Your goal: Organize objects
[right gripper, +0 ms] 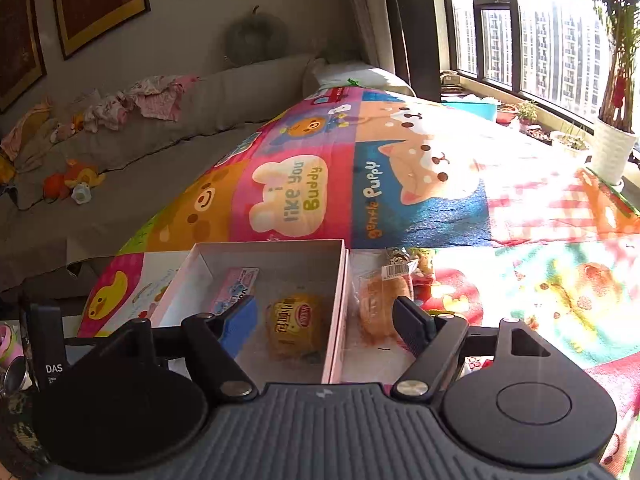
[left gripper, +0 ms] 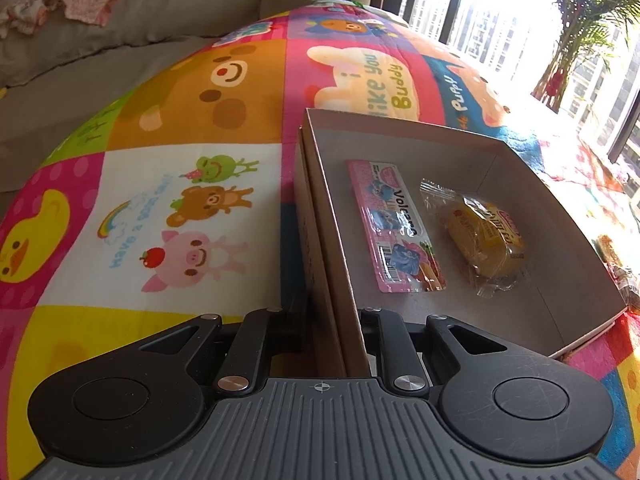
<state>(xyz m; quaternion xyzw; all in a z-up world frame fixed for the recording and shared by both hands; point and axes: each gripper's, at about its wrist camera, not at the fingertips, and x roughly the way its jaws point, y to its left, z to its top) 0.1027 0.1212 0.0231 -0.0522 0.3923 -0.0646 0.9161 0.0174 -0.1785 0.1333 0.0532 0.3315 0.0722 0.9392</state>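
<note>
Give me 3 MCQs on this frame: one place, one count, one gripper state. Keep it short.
1. Where is the yellow wrapped snack cake?
A. on the mat
B. inside the open cardboard box
C. on the sofa

2. How many items lie inside the box?
A. two
B. four
C. none

3. What is the left gripper doing?
A. hanging open over the mat
B. shut on the box's side wall
C. holding the pink flat Volcano packet

Answers:
1 B, it rests on the box floor beside the pink packet.
2 A, only the packet and the cake show there.
3 B, the box wall runs between its closed fingers.
</note>
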